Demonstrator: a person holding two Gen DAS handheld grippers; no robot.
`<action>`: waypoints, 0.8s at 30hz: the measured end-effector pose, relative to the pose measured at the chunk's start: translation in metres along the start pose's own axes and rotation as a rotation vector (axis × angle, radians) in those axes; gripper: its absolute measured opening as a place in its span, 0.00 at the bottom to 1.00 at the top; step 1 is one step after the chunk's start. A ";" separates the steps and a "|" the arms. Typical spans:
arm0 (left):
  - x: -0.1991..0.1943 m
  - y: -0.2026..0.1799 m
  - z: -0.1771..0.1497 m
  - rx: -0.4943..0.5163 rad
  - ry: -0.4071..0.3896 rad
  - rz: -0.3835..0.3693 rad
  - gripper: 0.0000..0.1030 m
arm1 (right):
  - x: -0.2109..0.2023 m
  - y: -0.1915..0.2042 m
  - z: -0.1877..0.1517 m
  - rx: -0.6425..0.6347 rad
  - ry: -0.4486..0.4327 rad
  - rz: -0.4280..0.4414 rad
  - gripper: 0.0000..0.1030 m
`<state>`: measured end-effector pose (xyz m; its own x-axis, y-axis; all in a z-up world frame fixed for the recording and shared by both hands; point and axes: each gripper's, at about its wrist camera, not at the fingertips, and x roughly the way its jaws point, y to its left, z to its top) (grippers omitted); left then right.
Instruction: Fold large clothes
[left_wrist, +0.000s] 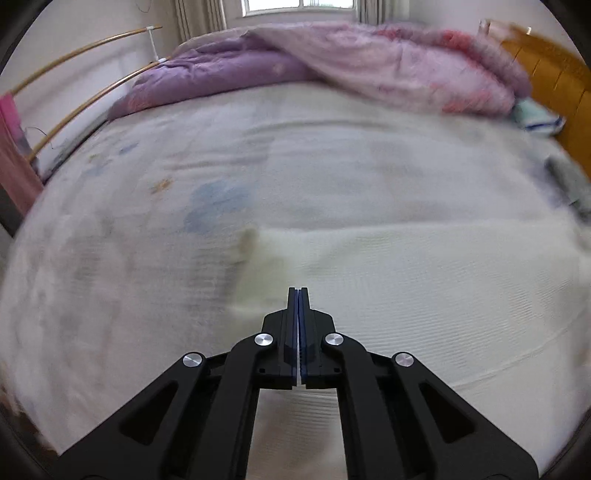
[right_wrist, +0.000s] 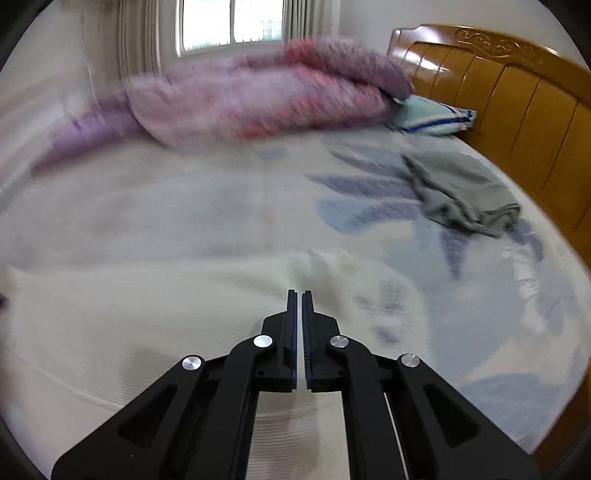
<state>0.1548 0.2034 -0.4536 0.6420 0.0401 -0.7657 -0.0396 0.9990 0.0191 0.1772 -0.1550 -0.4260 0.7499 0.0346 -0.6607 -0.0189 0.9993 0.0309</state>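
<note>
A large cream ribbed garment (left_wrist: 424, 288) lies spread on the bed, below and ahead of both grippers; it also shows in the right wrist view (right_wrist: 155, 314). My left gripper (left_wrist: 298, 295) is shut, its jaws pressed together over the garment's left part near a folded-up corner (left_wrist: 262, 269). My right gripper (right_wrist: 299, 299) is shut to a thin slit over the garment's right part. Whether either one pinches the cloth I cannot tell. Both views are blurred by motion.
The bed has a pale floral sheet (right_wrist: 424, 258). A purple and pink quilt (left_wrist: 332, 70) is heaped at the far side. A grey-green garment (right_wrist: 461, 192) and a striped pillow (right_wrist: 432, 114) lie by the wooden headboard (right_wrist: 517, 96). A metal rail (left_wrist: 85, 96) runs along the left.
</note>
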 end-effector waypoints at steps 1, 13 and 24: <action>-0.006 -0.019 0.002 0.019 -0.022 -0.040 0.02 | -0.001 0.015 0.002 -0.011 -0.008 0.043 0.05; 0.002 -0.088 -0.078 0.206 -0.078 -0.152 0.02 | 0.011 0.026 -0.094 -0.163 0.139 0.141 0.00; -0.054 0.017 -0.132 0.070 0.182 0.082 0.03 | -0.054 -0.098 -0.104 0.086 0.261 -0.096 0.05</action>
<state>0.0178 0.2163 -0.4966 0.4899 0.1242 -0.8629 -0.0286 0.9916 0.1265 0.0700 -0.2536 -0.4711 0.5496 -0.0475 -0.8341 0.1085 0.9940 0.0149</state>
